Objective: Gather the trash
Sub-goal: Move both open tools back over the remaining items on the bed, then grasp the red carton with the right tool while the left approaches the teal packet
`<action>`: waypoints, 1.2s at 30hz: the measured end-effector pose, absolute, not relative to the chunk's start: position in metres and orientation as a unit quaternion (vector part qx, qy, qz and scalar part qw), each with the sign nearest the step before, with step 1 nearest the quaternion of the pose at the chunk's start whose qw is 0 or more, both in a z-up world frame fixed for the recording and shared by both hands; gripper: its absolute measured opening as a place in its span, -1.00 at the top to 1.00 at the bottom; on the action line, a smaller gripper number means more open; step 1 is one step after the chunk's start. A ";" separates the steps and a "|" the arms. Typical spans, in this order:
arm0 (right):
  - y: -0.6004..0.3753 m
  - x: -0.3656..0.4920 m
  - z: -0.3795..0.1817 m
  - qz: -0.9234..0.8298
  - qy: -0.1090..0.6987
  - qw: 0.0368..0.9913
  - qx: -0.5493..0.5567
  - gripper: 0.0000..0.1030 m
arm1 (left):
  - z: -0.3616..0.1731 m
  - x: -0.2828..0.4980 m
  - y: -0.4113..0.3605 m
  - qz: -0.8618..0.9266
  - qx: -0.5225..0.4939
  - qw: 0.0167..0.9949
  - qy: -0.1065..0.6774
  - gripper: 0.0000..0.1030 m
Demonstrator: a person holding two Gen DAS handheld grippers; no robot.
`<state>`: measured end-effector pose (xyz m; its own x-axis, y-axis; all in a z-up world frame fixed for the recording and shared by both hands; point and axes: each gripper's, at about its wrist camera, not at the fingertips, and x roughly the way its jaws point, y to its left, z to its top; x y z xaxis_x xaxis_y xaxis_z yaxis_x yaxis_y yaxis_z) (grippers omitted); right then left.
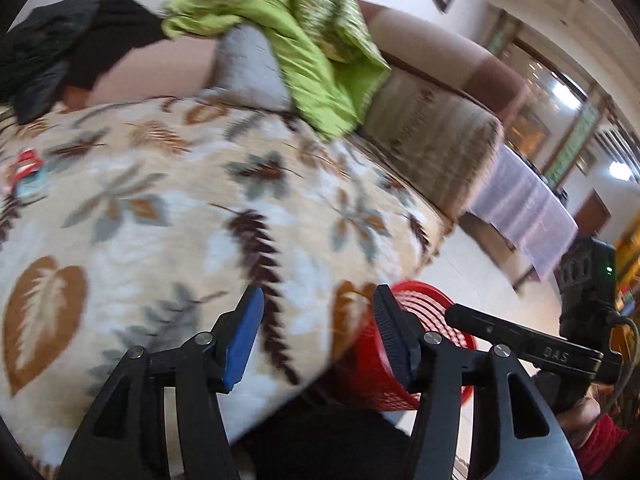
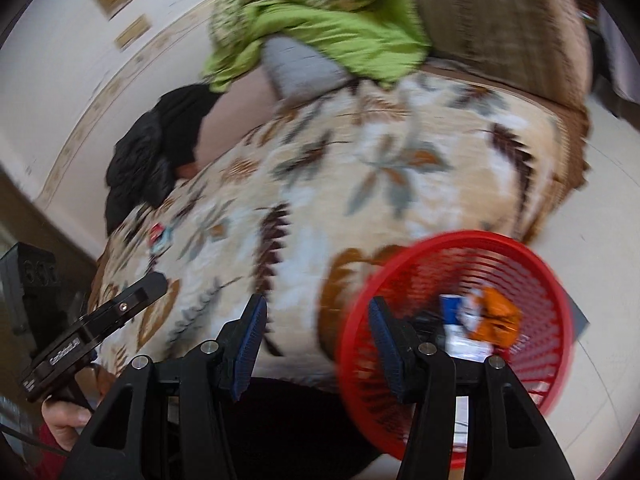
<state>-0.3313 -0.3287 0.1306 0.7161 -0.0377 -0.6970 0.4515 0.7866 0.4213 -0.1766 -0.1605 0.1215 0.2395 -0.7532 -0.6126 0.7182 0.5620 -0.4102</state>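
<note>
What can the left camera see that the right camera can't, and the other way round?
Only the left camera shows the windows and the white cloth hanging past the sofa's end. Only the right camera looks down into the red basket, where an orange wrapper lies. Both show the leaf blanket, green cloth, black clothes, a small wrapper and open fingers.

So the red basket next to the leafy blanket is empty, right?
Not empty. The right wrist view shows the red basket beside the leafy blanket already holding trash: an orange wrapper and some blue and white packaging.
</note>
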 end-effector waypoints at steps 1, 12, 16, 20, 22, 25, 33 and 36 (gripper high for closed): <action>-0.321 -0.322 0.133 -0.130 0.353 0.880 0.289 -0.12 | 0.122 -0.171 -0.152 -0.458 -0.028 0.793 0.401 -0.09; -0.242 -0.205 0.145 -0.020 0.385 0.892 0.236 -0.12 | 0.111 -0.088 -0.024 -0.295 -0.126 0.859 0.400 -0.11; -0.214 -0.160 0.146 0.008 0.399 0.891 0.218 -0.13 | 0.106 -0.051 0.019 -0.218 -0.141 0.882 0.392 -0.13; -0.188 -0.103 0.145 0.038 0.410 0.886 0.211 -0.16 | 0.098 -0.002 0.050 -0.164 -0.168 0.889 0.394 -0.13; -0.174 -0.073 0.145 0.048 0.416 0.886 0.199 -0.21 | 0.089 0.023 0.061 -0.144 -0.169 0.892 0.395 -0.13; -0.157 -0.025 0.143 0.061 0.420 0.888 0.179 -0.28 | 0.073 0.035 0.076 -0.131 -0.188 0.893 0.387 -0.13; -0.131 0.123 0.099 0.049 0.457 0.876 0.146 -0.38 | 0.052 0.062 0.094 -0.103 -0.181 0.891 0.404 -0.13; -0.125 0.176 0.079 0.036 0.470 0.873 0.122 -0.37 | 0.048 0.070 0.102 -0.096 -0.195 0.887 0.406 -0.13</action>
